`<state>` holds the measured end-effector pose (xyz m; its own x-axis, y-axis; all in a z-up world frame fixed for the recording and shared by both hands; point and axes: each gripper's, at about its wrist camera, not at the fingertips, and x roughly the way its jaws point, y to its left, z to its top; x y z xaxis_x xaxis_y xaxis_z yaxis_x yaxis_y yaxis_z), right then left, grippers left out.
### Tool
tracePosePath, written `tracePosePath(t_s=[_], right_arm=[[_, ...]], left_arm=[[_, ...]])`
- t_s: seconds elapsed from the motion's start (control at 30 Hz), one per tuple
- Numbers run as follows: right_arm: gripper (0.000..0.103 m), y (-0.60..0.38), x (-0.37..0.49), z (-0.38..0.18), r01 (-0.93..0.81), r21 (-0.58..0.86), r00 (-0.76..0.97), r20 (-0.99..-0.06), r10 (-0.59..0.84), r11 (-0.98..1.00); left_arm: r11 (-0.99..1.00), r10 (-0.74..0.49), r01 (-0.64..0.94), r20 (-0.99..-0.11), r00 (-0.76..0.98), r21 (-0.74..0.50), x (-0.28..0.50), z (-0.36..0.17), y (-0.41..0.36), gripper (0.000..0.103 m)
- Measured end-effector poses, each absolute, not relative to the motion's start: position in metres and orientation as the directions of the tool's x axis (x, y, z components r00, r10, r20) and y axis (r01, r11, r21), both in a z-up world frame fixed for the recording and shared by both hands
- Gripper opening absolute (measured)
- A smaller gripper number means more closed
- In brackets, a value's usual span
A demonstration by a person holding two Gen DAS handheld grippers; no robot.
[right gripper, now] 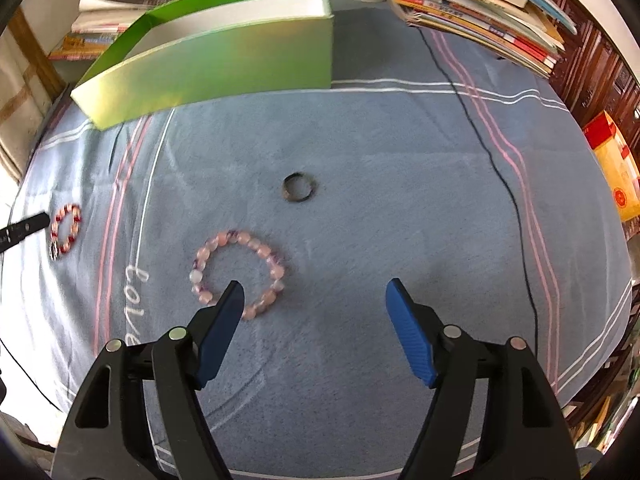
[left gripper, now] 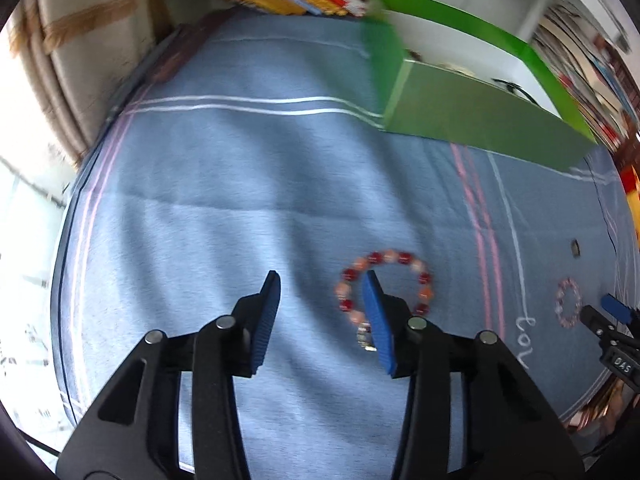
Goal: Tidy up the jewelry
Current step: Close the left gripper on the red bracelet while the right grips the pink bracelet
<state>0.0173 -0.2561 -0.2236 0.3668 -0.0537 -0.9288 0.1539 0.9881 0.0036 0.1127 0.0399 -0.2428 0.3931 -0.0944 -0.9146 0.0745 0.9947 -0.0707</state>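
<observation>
A bracelet of red and orange beads [left gripper: 400, 257] lies on the blue cloth [left gripper: 240, 184]. My left gripper [left gripper: 321, 277] hangs over the cloth, open, with nothing between its blue pads. Its right finger covers the left side of that bracelet; I cannot tell if it touches. In the right wrist view a pink bead bracelet [right gripper: 224, 240] lies flat, and the left finger of my open right gripper [right gripper: 315, 285] overlaps its near edge. A dark ring [right gripper: 298, 200] lies further out. The red bracelet [right gripper: 74, 210] shows at far left there.
An open green box [right gripper: 224, 64] with a white inside stands at the back of the cloth, also the green box [left gripper: 480, 120] at upper right. Stacked books [right gripper: 480, 12] line the far edge. A black cable [right gripper: 500, 176] crosses the cloth on the right, near a yellow and red carton [right gripper: 612, 168].
</observation>
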Motion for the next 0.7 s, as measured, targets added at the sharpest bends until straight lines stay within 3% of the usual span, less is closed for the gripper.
tracePosePath(t_s=[0.13, 0.27, 0.5, 0.53, 0.63, 0.67, 0.7], right_arm=[[0.071, -0.264, 0.026, -0.220, 0.142, 0.020, 0.376, -0.926, -0.035, 0.990], [0.051, -0.259, 0.031, -0.219, 0.097, 0.047, 0.379, -0.925, 0.006, 0.994], [0.042, -0.231, 0.031, -0.233, 0.001, 0.004, 0.339, -0.941, 0.003, 1.000], [0.038, -0.225, 0.032, -0.234, -0.019, -0.018, 0.351, -0.936, -0.010, 1.000], [0.008, -0.218, 0.035, -0.234, -0.052, -0.012, 0.370, -0.929, 0.008, 0.999], [0.008, -0.216, 0.036, -0.233, -0.055, -0.013, 0.368, -0.930, 0.008, 0.998], [0.008, -0.215, 0.037, -0.233, -0.056, -0.012, 0.368, -0.930, 0.009, 0.998]], left_arm=[[0.995, -0.094, 0.051, -0.921, 0.379, -0.080, 0.116, -0.244, 0.047, 0.049], [0.995, -0.083, 0.089, -0.927, 0.365, -0.054, 0.119, -0.249, 0.034, 0.050], [0.986, -0.029, 0.163, -0.927, 0.374, 0.035, 0.120, -0.260, 0.008, 0.050], [0.985, -0.032, 0.167, -0.925, 0.379, 0.034, 0.120, -0.260, 0.006, 0.045], [0.978, -0.082, 0.209, -0.918, 0.387, 0.000, 0.119, -0.259, 0.000, 0.015], [0.973, -0.083, 0.230, -0.917, 0.391, 0.010, 0.119, -0.259, -0.005, 0.008], [0.971, -0.080, 0.238, -0.917, 0.391, 0.017, 0.119, -0.259, -0.008, 0.008]])
